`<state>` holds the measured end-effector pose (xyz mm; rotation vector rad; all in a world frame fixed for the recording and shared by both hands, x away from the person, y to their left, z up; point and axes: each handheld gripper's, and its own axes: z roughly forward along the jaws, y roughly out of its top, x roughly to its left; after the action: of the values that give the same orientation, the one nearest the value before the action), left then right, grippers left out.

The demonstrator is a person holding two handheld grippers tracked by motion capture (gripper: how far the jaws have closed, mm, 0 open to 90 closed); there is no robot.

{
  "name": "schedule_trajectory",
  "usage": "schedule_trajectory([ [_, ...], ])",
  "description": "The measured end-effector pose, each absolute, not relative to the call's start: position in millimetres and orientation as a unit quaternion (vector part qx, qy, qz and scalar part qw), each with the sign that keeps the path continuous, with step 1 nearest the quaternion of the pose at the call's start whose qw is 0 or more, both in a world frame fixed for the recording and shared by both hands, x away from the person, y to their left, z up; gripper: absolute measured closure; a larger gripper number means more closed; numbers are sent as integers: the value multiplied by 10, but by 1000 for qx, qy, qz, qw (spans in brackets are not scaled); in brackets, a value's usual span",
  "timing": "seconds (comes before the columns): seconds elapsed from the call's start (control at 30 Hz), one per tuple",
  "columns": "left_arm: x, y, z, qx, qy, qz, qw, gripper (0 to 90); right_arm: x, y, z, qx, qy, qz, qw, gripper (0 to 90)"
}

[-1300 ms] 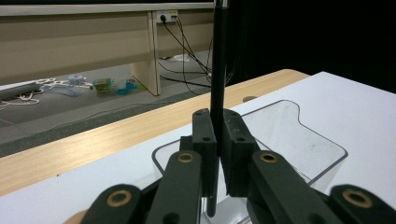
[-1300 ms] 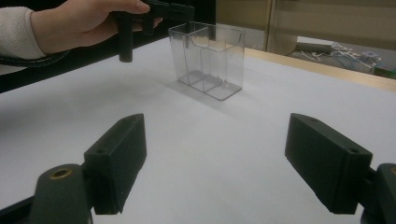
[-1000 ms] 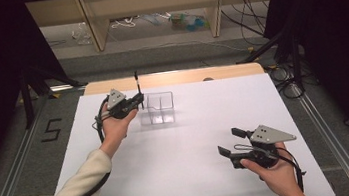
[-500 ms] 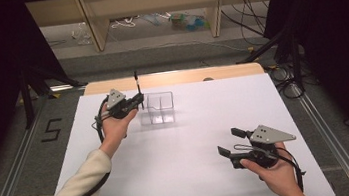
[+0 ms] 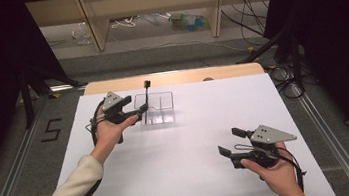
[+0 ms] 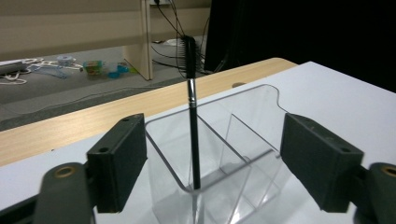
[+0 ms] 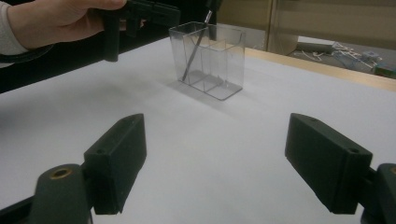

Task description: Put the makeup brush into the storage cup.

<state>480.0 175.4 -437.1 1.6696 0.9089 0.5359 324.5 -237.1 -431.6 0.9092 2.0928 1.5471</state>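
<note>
A clear plastic organizer (image 5: 156,109) stands on the white tabletop (image 5: 192,176) just ahead of the left gripper (image 5: 137,115), its near wall right at the jaw tips. In the left gripper view the organizer (image 6: 224,154) is split by clear dividers into compartments, and a slim black brush (image 6: 192,130) stands in the near corner compartment, directly between the two jaws as the camera sees it, its foot on the floor of the box and its dark bristled head rising well above the rim. The brush leans slightly against the wall. The other compartments look bare.

The left gripper's jaws have just been opening and now stand spread wide, one on each side of the organizer's near corner, the pads pressing on neither the brush nor the plastic. From above, the brush (image 5: 147,94) pokes up just beyond that gripper's tips.

The right gripper (image 5: 229,142) hangs well apart from the box, low over the near right part of the tabletop, its jaws spread with only white surface between them. In its own view the organizer (image 7: 210,58) sits far ahead and a little left, the brush (image 7: 194,53) slanting inside it, and the left hand (image 7: 56,21) with its gripper is beside it.

Open white tabletop lies all around the right gripper and between the two grippers. The pale wooden edge (image 5: 175,78) of the table runs close behind the organizer.
</note>
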Motion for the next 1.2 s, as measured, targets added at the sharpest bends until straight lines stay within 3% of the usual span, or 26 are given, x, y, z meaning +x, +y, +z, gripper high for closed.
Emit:
schedule_trajectory([
  [0.27,4612,1818,-4344,709,364,225,560,158,3227,-2382,-4305,336,747,543,185,215],
  [1.2,3802,2014,-4257,711,307,209,597,150,3233,-2384,-4297,325,750,543,193,190],
])
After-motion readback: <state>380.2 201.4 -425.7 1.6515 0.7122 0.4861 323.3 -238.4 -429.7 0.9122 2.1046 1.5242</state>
